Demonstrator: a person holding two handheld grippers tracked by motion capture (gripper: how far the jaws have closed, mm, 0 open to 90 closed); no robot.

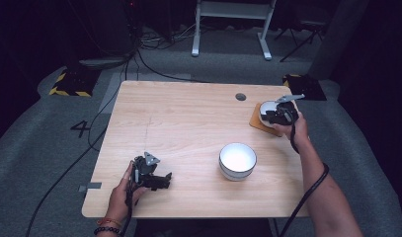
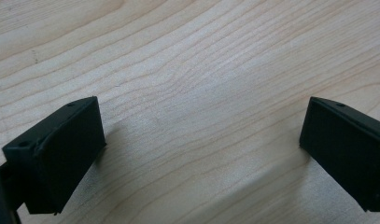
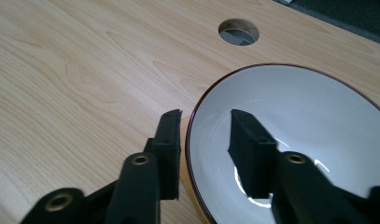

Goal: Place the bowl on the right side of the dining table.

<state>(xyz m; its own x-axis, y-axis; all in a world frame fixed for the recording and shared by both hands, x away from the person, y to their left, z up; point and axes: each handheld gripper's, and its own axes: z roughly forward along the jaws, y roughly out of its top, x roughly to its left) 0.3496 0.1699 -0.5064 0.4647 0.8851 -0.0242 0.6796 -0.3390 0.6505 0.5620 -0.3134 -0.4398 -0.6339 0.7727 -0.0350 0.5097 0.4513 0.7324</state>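
Tongs R (image 3: 204, 140) straddle bowl (image 3: 290, 121) rim w/ slack, no grip; tongs L (image 2: 201, 144) wide, empty.

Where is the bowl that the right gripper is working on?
High view: the bowl sits on a brown mat at the table's far right, beside the round hole.

A dark numeral "4" (image 1: 80, 128) stands on the grey floor left of the table.

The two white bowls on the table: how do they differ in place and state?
The far bowl sits on a brown mat at the table's right edge; the near bowl stands on bare wood. The right gripper straddles the far bowl's rim; the near bowl stands untouched. Both are white, dark-rimmed, upright and empty.
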